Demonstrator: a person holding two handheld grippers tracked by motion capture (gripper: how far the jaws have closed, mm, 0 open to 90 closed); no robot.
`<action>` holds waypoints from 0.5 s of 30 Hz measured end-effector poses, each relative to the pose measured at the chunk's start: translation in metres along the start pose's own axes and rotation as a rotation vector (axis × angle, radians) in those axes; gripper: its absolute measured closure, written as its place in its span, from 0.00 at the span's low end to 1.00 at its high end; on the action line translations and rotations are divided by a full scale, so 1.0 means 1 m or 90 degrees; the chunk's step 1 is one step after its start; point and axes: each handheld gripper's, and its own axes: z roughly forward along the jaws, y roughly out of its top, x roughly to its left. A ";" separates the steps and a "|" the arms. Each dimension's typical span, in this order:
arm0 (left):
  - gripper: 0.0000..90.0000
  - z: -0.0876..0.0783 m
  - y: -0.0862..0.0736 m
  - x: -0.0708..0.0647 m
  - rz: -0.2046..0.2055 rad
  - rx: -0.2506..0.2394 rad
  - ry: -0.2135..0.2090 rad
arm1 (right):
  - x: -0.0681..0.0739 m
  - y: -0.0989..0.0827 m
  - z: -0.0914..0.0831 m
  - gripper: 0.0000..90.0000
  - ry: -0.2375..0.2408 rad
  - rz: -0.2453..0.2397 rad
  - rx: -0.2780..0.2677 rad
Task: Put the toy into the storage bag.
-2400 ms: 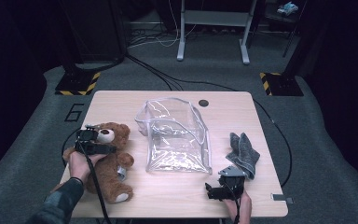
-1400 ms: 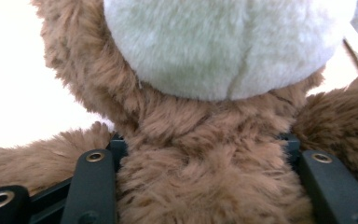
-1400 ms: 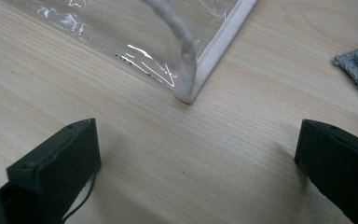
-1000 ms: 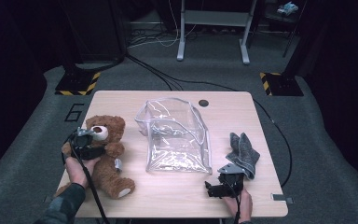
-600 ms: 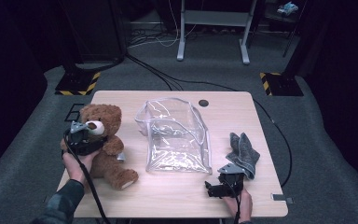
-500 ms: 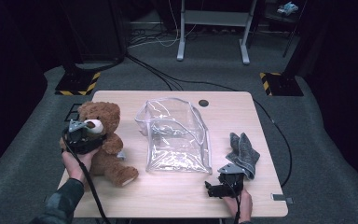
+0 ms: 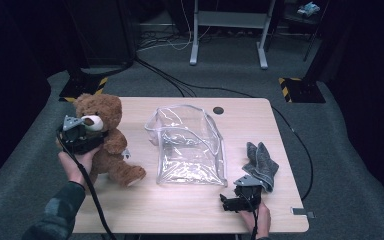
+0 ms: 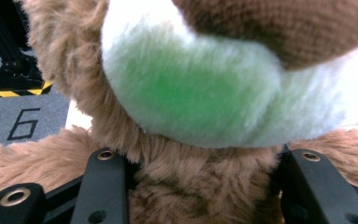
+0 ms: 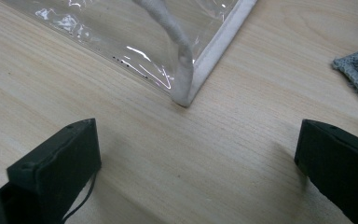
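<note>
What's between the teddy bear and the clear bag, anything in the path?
Nothing visible. The left gripper is shut on the teddy bear, at the table's left side. Bare wood lies between it and the clear bag. The grey cloth and the right gripper sit beyond the bag.

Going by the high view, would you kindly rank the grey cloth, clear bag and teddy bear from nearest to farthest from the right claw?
1. Grey cloth, just beyond the right claw.
2. Clear bag, mid-table.
3. Teddy bear, far left edge.
</note>
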 end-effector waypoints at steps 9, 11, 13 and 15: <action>0.56 -0.003 0.028 0.001 0.008 -0.024 0.015 | 0.000 0.000 0.000 0.00 0.000 -0.001 0.000; 0.56 -0.004 0.036 0.001 0.013 -0.029 0.019 | 0.000 0.000 0.000 0.00 0.000 0.000 0.000; 0.56 -0.005 0.043 0.001 0.016 -0.036 0.021 | 0.000 0.000 0.000 0.00 0.000 0.000 0.000; 0.56 -0.006 0.051 0.001 0.017 -0.042 0.024 | 0.000 0.000 0.000 0.00 0.000 0.000 0.000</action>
